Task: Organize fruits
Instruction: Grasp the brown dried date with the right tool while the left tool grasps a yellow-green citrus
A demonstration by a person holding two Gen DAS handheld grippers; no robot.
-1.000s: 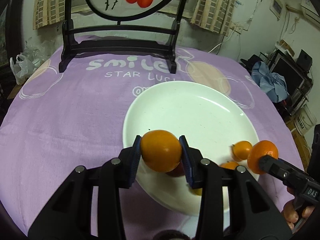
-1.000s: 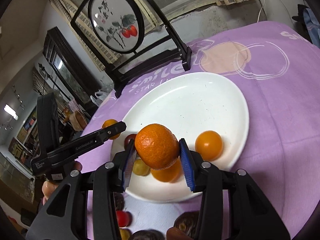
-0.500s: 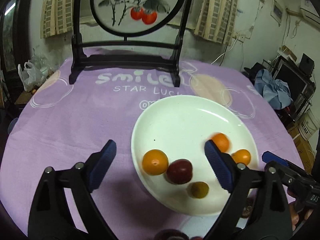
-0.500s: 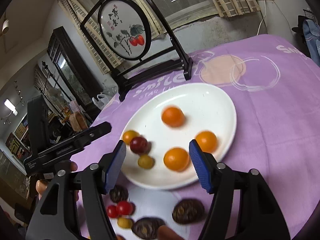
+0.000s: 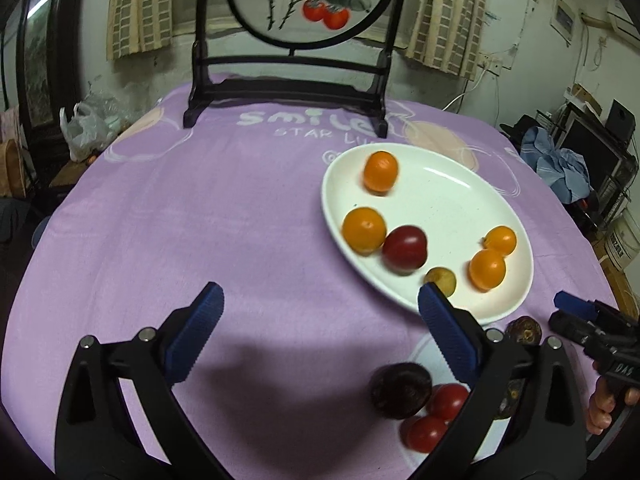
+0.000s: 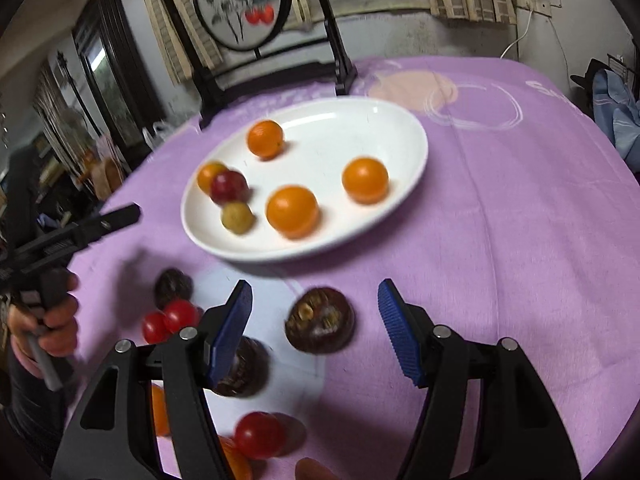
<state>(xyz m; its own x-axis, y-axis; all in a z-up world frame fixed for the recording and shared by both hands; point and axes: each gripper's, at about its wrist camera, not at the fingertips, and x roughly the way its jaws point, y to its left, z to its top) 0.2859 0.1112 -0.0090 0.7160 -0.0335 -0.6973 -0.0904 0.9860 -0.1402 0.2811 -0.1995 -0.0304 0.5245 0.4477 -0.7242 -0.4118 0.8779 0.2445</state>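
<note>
While both tools hang spread and empty, the right tool (image 6: 314,326) just above a dark round fruit (image 6: 320,320) and the left tool (image 5: 320,330) over bare purple surface (image 5: 200,216), a careless drop could bruise that soft-looking fruit or scatter the cherry tomatoes (image 6: 170,320) beside it. Beyond, the white plate (image 6: 392,120) holds four orange fruits (image 6: 292,210), a red plum (image 6: 228,186) and a small yellowish one (image 6: 237,217), loose enough to roll if nudged.
</note>
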